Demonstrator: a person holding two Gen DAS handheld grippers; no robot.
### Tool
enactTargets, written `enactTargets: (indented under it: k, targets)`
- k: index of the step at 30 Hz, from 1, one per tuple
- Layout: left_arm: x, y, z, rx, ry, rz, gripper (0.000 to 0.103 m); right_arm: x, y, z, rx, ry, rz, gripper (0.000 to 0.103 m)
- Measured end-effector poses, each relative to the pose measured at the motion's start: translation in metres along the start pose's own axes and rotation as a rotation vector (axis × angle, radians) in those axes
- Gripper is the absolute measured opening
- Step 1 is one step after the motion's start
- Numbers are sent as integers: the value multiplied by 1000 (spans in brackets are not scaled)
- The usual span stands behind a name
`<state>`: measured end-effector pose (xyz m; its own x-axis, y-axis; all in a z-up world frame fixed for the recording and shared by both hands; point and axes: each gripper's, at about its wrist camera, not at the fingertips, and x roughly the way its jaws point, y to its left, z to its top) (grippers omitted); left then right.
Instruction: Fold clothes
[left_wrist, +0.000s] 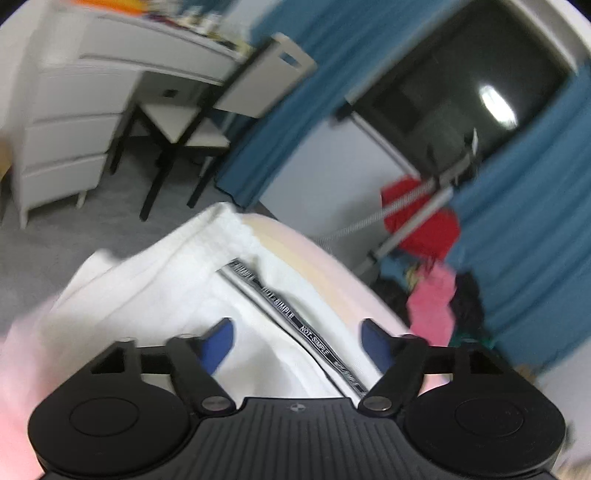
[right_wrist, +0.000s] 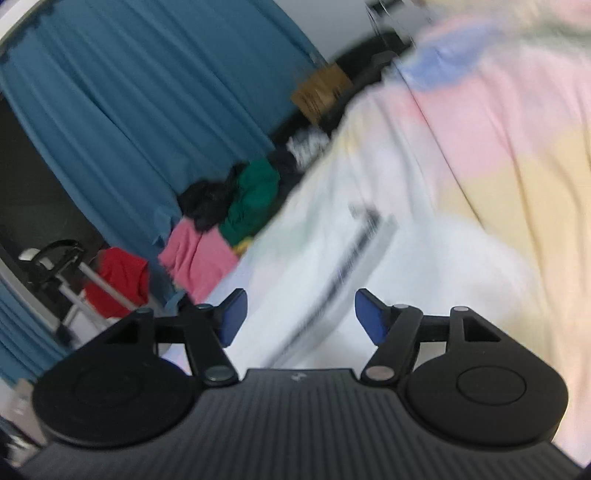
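While tongs (left_wrist: 297, 343) gape, white garment (left_wrist: 166, 295) beneath

Matte black plastic throughout on the left gripper (left_wrist: 297, 343): ribbed central housing with fine parallel grooves, flanked by two round discs, each carrying a shallow circular recess. Small round emblem centred near the housing's front edge. Two black link arms pivoting on silver rivet-like pins, smaller silver pins farther out, triangular cut-outs in the outer brackets. Blue pads (left_wrist: 218, 345) on the fingertips, rounded at the ends. Same build on the right gripper (right_wrist: 301, 317): black ribbed housing, twin discs, silver pivot pins, triangular openings, faint pale mark near the front edge, blue pads (right_wrist: 232, 317) on squarer-looking tips.
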<state>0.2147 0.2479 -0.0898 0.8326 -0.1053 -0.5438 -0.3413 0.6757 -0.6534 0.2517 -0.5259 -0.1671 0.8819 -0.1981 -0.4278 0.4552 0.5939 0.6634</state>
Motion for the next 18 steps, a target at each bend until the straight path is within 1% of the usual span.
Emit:
enactTargets:
  k: [2, 3, 4, 5, 7, 9, 10, 11, 12, 13, 15, 16, 17, 18]
  targets:
    - [-18, 12, -12, -73, 4, -14, 88, -17, -9, -13, 33, 59, 2, 68]
    - [-27, 18, -18, -109, 6, -22, 89, -24, -12, -19, 50, 71, -2, 68]
    - [-36, 24, -24, -146, 8, -29, 92, -32, -18, -26, 70, 89, 2, 68]
    - [-39, 32, -30, -181, 27, -33, 97, -40, -24, -32, 89, 108, 6, 68]
    - [-39, 50, -45, -249, 82, -40, 100, -40, -33, -42, 111, 193, -1, 68]
    - [-26, 67, -56, -305, 157, -46, 100, -32, -37, -50, 125, 299, -11, 68]
    - [-18, 73, -61, -332, 186, -51, 100, -29, -41, -54, 147, 320, 6, 68]
    - [-11, 77, -64, -351, 191, -56, 100, -23, -44, -58, 162, 339, 32, 67]
    - [-4, 81, -67, -366, 185, -61, 100, -17, -48, -61, 176, 358, 57, 67]
    - [2, 82, -67, -372, 167, -70, 100, -11, -48, -63, 169, 347, 60, 67]
    - [11, 84, -61, -382, 97, -91, 101, 1, -48, -65, 155, 327, 65, 66]
    - [15, 85, -58, -388, 60, -101, 101, 7, -48, -64, 155, 301, 67, 66]
    - [19, 87, -55, -394, 22, -111, 97, 12, -49, -61, 167, 270, 70, 66]
    - [24, 89, -52, -401, -10, -104, 94, 17, -50, -58, 186, 236, 75, 66]
